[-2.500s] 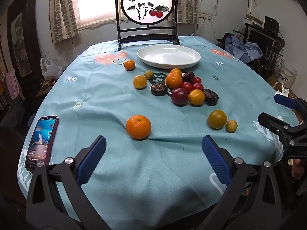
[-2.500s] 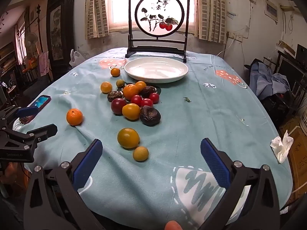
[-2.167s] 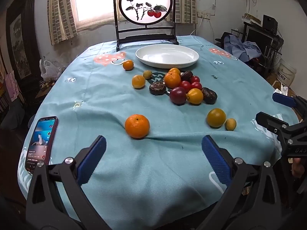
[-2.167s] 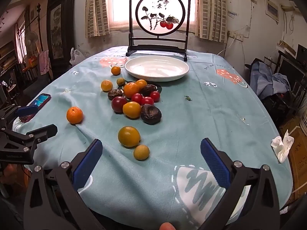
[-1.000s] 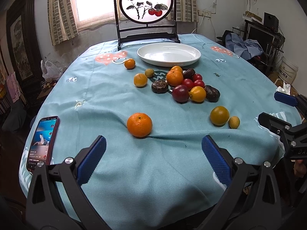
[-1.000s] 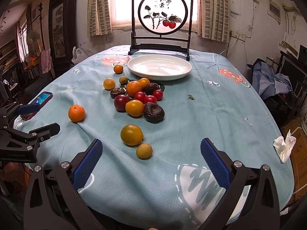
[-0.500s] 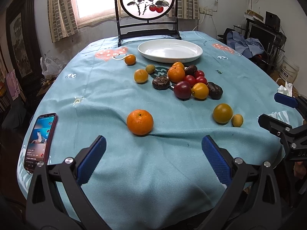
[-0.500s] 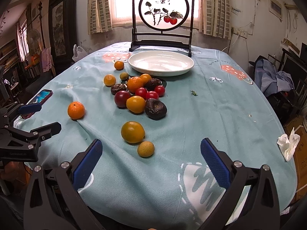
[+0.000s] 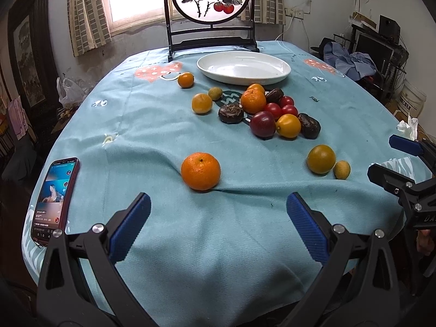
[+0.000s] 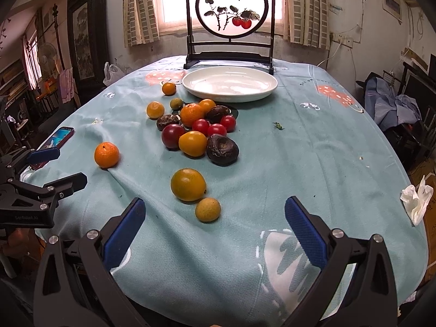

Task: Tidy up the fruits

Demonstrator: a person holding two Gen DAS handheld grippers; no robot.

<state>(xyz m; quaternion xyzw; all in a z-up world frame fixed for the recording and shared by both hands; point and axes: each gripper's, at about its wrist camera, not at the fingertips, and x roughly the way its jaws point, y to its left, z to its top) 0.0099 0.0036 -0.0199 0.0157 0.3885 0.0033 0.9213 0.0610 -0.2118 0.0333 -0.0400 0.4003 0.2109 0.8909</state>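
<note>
fruits (image 9: 272,111): most piled mid-table on the blue cloth, near the white plate (image 9: 244,68)
left gripper (image 9: 218,218): spread wide, holding nothing, 1 mandarin (image 9: 200,171) just ahead
right gripper (image 10: 215,226): same deal, gaping, small yellow fruit (image 10: 207,209) between its tips
phone (image 9: 54,199): by the table's left edge

left tongs (image 10: 41,163) body: "SenRobot.AI" | right tongs (image 9: 403,160) body: "DAS", cut off | round screen (image 10: 231,6) beyond both tongs: Chinese characters, unreadable

Plate (image 9: 244,68) behind fruit cluster (image 9: 268,114), phone (image 9: 54,200) at tablecloth's (image 9: 218,245) left edge
</note>
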